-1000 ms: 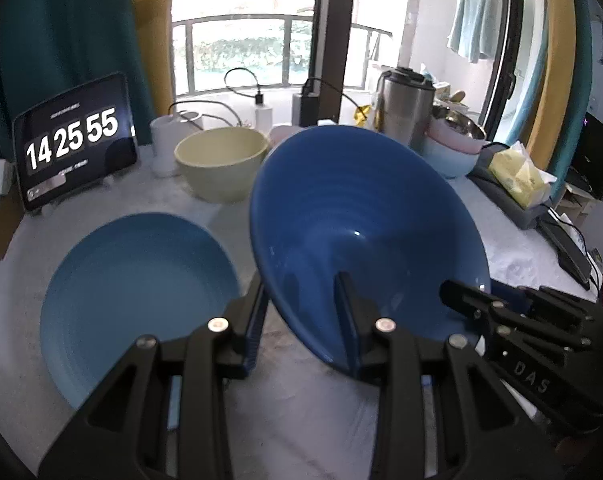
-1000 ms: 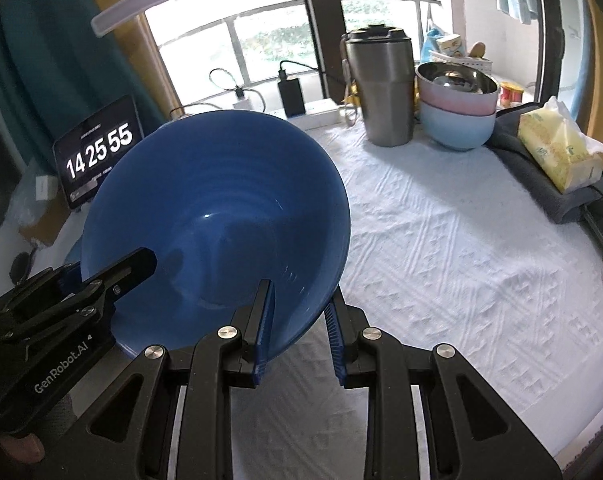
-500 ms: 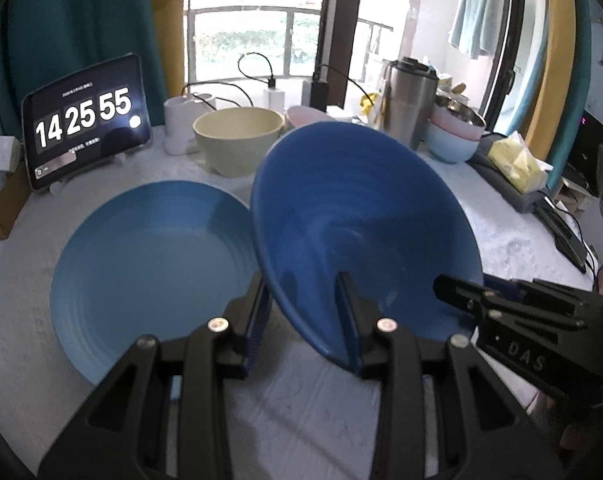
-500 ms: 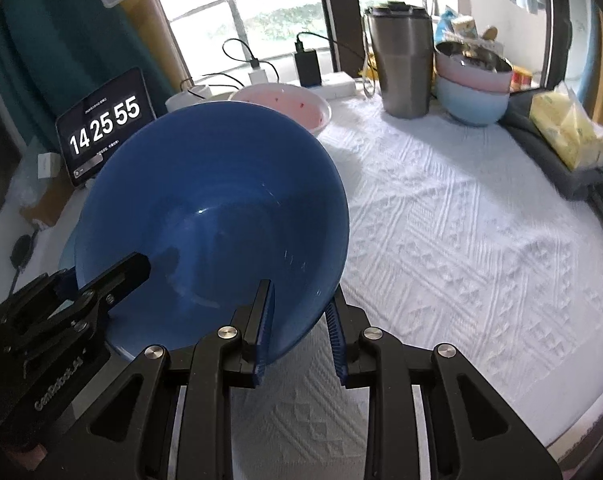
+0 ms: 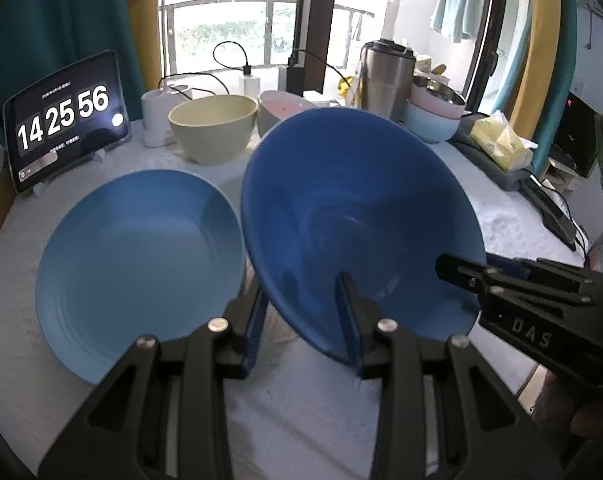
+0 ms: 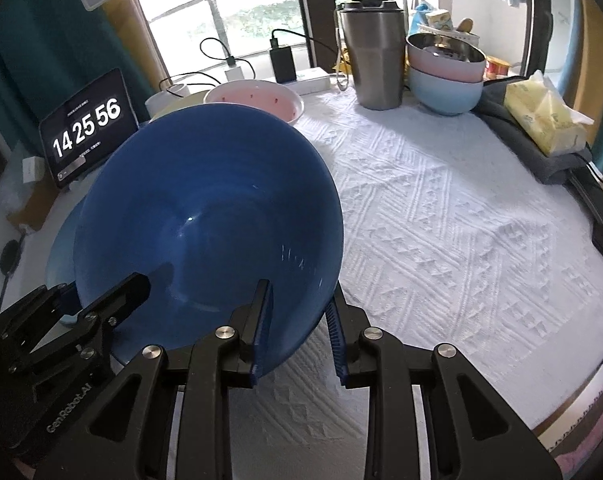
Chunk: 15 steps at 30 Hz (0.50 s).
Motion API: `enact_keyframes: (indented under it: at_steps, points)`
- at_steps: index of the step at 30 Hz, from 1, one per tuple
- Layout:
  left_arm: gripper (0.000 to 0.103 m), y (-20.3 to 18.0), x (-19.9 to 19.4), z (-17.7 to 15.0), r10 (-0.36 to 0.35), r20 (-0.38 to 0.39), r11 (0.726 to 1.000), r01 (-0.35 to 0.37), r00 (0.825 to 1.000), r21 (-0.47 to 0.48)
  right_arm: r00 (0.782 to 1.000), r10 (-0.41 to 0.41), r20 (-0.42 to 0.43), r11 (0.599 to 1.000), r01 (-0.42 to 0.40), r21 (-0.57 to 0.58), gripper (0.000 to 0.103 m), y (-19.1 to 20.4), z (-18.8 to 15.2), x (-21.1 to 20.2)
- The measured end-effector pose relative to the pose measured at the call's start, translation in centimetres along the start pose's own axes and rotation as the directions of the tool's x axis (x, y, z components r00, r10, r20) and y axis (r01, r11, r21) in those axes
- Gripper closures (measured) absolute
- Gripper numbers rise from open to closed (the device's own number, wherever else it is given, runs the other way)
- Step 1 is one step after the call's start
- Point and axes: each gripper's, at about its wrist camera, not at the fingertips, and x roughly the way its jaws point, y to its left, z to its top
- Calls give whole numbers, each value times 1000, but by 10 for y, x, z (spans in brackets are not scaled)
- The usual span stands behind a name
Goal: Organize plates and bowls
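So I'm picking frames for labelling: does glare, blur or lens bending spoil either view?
Left wrist view: the window is blown out white, the frame edges bend and go dark, and the dark blue bowl and light blue plate look slightly soft. Right wrist view: the tablecloth weave is crisp, with only small highlights inside the dark blue bowl.

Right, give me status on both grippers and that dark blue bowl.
Left gripper and right gripper both clamped on the dark blue bowl's rim. Bowl tilted, beside the light blue plate. Nothing on the plate.
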Motion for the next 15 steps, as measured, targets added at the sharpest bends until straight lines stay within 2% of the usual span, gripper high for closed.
enact_keyframes:
  at_steps: [4,6,15]
  points:
    - [65,1,-6,2,-3,15,1000,3,1000,-5,1000,-2,7,1000,2,-5,73,0,-1,-4]
    - [60,2,-12,2,-4,30,1000,4,1000,-8,1000,5,18,1000,-5,-2,66,-1,-1,-7]
    - [59,11,-31,12,13,83,1000,-11,997,-25,997,0,73,1000,0,-9,64,1,7,-25]
